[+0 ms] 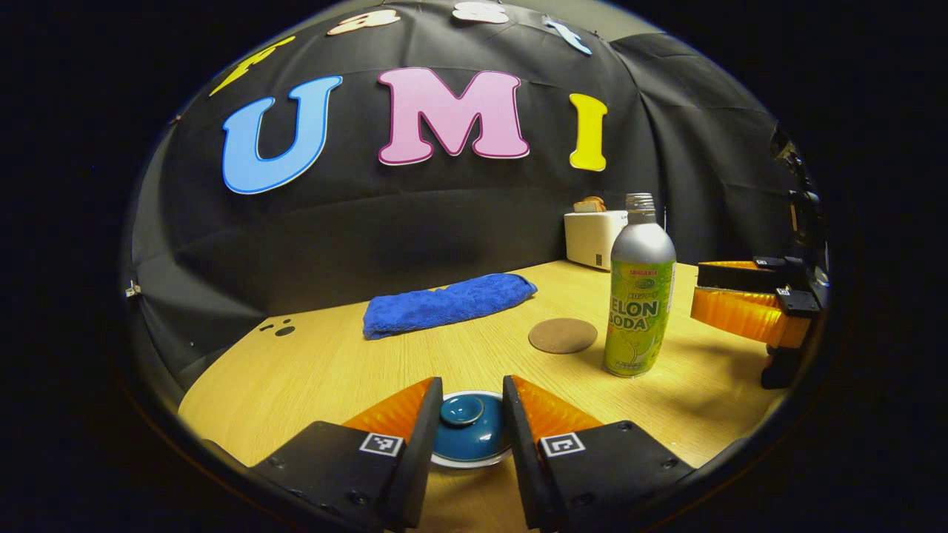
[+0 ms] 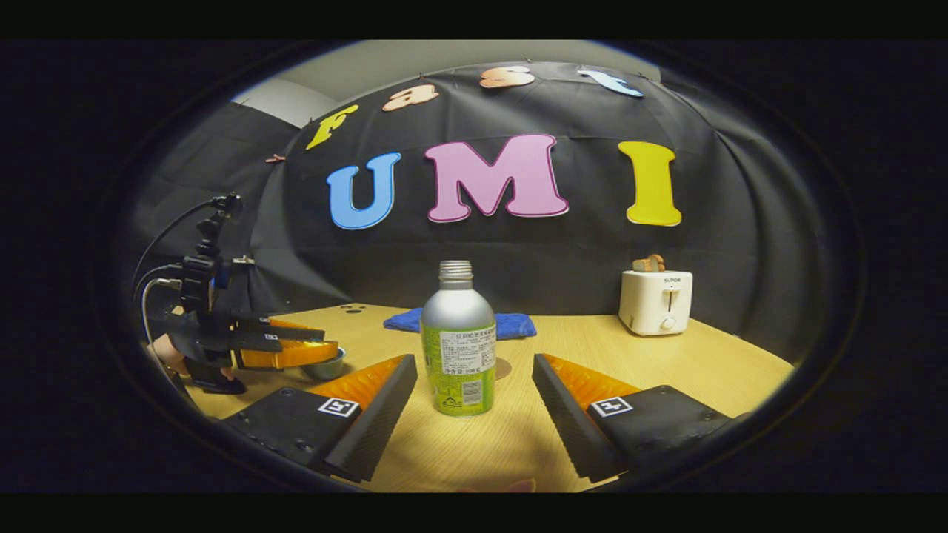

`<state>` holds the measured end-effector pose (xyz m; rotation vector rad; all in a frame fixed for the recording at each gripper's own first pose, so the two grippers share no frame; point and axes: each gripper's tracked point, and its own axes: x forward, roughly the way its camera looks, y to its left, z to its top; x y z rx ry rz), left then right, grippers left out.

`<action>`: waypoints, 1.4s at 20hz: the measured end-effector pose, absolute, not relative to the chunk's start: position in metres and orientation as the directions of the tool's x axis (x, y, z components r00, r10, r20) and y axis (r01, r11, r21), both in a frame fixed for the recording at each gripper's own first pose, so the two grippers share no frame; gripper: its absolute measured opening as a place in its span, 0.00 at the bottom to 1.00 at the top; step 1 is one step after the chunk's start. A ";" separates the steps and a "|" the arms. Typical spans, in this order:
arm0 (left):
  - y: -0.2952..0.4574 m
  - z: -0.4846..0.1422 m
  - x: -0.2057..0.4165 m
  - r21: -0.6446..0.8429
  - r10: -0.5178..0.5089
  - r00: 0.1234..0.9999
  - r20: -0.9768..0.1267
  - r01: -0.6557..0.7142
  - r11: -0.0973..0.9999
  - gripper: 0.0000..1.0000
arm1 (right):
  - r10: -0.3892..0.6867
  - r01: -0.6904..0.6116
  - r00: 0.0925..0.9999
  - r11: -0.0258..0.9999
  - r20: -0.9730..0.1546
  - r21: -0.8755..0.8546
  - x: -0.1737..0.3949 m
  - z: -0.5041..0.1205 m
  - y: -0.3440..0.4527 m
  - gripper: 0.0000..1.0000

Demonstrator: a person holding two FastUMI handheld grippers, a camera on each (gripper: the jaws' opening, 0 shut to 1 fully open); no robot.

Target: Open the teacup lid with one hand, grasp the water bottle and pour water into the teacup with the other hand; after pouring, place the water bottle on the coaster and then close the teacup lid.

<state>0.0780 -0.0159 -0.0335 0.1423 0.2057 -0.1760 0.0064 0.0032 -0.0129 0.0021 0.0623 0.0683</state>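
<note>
A: Teacup lid [image 1: 465, 422] sits on the cup, right between the left gripper [image 1: 469, 414] fingers. They're spread, flanking the lid; can't tell if they touch it.

B: And the water bottle [image 2: 458, 348]?

A: Upright, uncapped, right of the lid, coaster [image 1: 562, 335] just beside it. Right gripper [image 2: 474, 385] is spread wide, bottle just ahead, untouched. That view also catches the bottle's back label and the toaster [image 2: 655, 300] front.
</note>
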 end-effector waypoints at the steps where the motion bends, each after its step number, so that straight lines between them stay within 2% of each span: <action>1: -0.014 -0.033 0.079 0.118 -0.153 0.965 -0.213 0.181 0.976 0.51 | 0.070 -0.070 0.996 0.998 -0.062 0.005 0.007 -0.013 0.003 0.97; 2: -0.014 -0.033 0.079 0.115 -0.147 0.967 -0.207 0.173 0.978 0.44 | 0.070 -0.070 0.996 0.998 -0.062 0.005 0.007 -0.013 0.003 0.97; 3: -0.012 -0.032 0.079 0.110 -0.142 0.969 -0.201 0.167 0.980 0.46 | 0.068 -0.068 0.996 0.998 -0.062 0.005 0.007 -0.013 0.002 0.97; 4: -0.012 -0.031 0.078 0.106 -0.144 0.970 -0.197 0.167 0.980 0.36 | 0.067 -0.067 0.996 0.998 -0.063 0.005 0.008 -0.013 0.002 0.98; 6: -0.011 -0.031 0.078 0.104 -0.142 0.971 -0.190 0.164 0.981 0.34 | 0.066 -0.065 0.996 0.998 -0.062 0.004 0.008 -0.013 0.001 0.98; 11: -0.006 -0.019 0.075 0.091 -0.127 0.985 -0.120 0.138 0.986 0.31 | 0.064 -0.064 0.996 0.998 -0.063 0.004 0.009 -0.013 0.001 0.98; 18: 0.021 -0.008 0.061 -0.150 -0.023 0.999 -0.044 0.016 0.989 0.31 | 0.087 -0.087 0.994 0.996 -0.068 0.006 0.032 -0.016 0.011 0.98; 23: 0.060 0.002 0.051 -0.208 0.123 0.992 0.008 -0.119 0.971 0.32 | 0.082 -0.082 0.994 0.997 -0.071 0.005 0.055 -0.019 0.021 0.98; 26: 0.071 0.004 0.045 -0.253 0.144 0.989 0.032 -0.131 0.958 0.31 | 0.070 -0.070 0.995 0.998 -0.073 0.003 0.064 -0.020 0.023 0.98; 27: 0.073 0.006 0.043 -0.261 0.144 0.989 0.040 -0.129 0.957 0.34 | 0.064 -0.064 0.995 0.998 -0.073 0.001 0.066 -0.021 0.023 0.98; 28: 0.074 0.008 0.041 -0.265 0.142 0.989 0.050 -0.124 0.956 0.31 | 0.054 -0.055 0.996 0.999 -0.077 0.000 0.068 -0.022 0.023 0.98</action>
